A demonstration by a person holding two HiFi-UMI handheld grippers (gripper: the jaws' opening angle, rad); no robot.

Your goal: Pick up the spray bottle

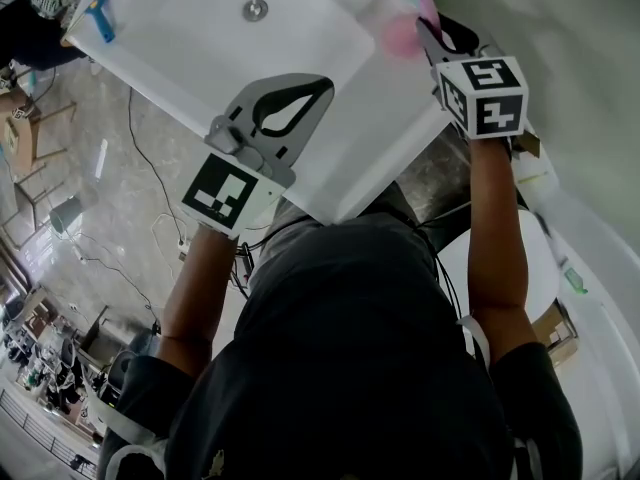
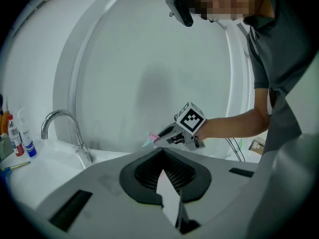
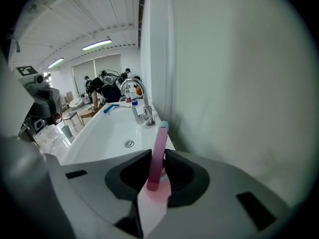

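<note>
A slim pink spray bottle (image 3: 160,138) with a teal tip stands upright between the pads of my right gripper (image 3: 158,152), which is shut on it. In the head view the right gripper (image 1: 425,23) is at the sink's far right corner by the wall, with the pink bottle (image 1: 403,36) blurred at its tip. From the left gripper view, the right gripper (image 2: 167,136) shows with the bottle's tip (image 2: 151,137) poking out to the left. My left gripper (image 1: 322,86) hovers over the basin's near edge, its jaws (image 2: 162,152) shut on nothing.
The white sink basin (image 1: 200,28) has a metal drain (image 1: 255,9) and a chrome faucet (image 3: 137,101). A blue toothbrush (image 1: 100,16) and small bottles (image 2: 15,136) sit at the basin's far end. A white wall runs close along the right. Cables lie on the floor.
</note>
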